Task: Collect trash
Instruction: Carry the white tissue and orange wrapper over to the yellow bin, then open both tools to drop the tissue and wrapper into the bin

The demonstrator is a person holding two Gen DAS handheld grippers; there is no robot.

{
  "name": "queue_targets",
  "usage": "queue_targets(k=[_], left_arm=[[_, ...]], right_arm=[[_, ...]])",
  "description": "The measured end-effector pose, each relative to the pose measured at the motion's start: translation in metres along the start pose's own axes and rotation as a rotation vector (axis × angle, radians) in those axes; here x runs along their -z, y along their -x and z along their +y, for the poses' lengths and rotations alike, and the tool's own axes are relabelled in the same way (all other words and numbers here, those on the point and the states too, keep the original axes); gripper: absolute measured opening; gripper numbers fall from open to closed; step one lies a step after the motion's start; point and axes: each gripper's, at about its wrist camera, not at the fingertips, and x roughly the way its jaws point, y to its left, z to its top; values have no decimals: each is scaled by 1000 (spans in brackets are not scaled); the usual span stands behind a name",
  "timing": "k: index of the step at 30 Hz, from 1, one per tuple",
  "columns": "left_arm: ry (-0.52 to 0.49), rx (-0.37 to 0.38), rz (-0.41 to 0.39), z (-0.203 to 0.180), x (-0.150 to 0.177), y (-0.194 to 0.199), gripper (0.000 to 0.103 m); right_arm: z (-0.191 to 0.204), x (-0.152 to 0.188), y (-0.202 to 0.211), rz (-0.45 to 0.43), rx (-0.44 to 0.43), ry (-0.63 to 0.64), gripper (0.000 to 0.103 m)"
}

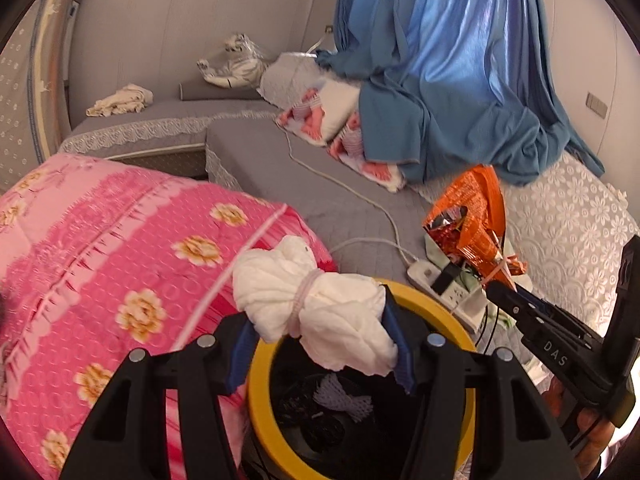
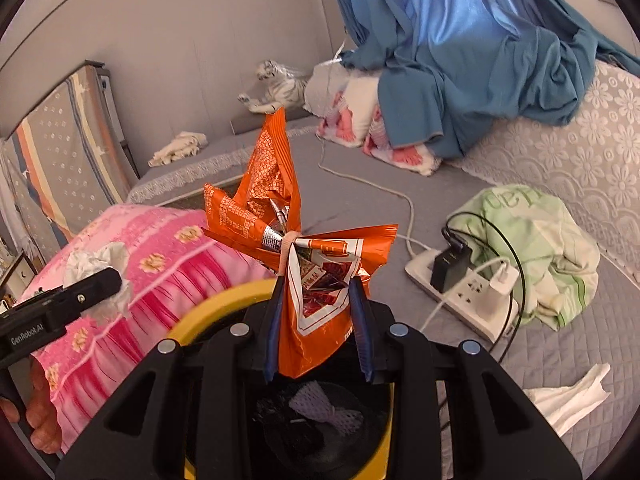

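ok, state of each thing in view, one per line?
left gripper: shut on white tissue bundle, above bin
right gripper: shut on orange wrapper, above bin
yellow bin: open, trash inside
power strip: chargers plugged in
loose tissue: lying on bed

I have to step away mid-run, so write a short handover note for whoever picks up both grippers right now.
Left gripper: shut on the white tissue bundle, held above the yellow-rimmed bin.
Right gripper: shut on the orange snack wrapper, also over the bin's rim.
Done: a purple foam net already lies in the bin.
Left: drop both pieces in, then fetch the white tissue lying on the grey bed cover at the right.
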Motion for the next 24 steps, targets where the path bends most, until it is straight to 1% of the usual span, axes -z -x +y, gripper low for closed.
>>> queue_targets(k=[5,10,13,17,19,20,21,24], left_arm=[[-6,12,43,-4,9,-16,53],[-17,24,80,-9,15,-25,53],[-26,31,96,-12,19,-29,54],[-24,34,103,-12,21,-30,54],[-18,28,99,-11,21,-29,64],[-7,28,97,-10,21,-29,67],[1,27,96,-9,21,-28,73],[27,13,86,-4,19,-25,83]], right_arm=[[-8,6,-11,45,18,-15,29],[-11,13,-24,100,-5,-37,29],[-12,15,-29,123,-23,-49,29],[-14,16,-33,134,-9,-55,31],[-16,16,-33,138,-12,-70,37],[-17,16,-34,139,-11,-76,44],[-18,16,-34,137,-3,-82,49],[-22,14,-32,129,8,-98,51]])
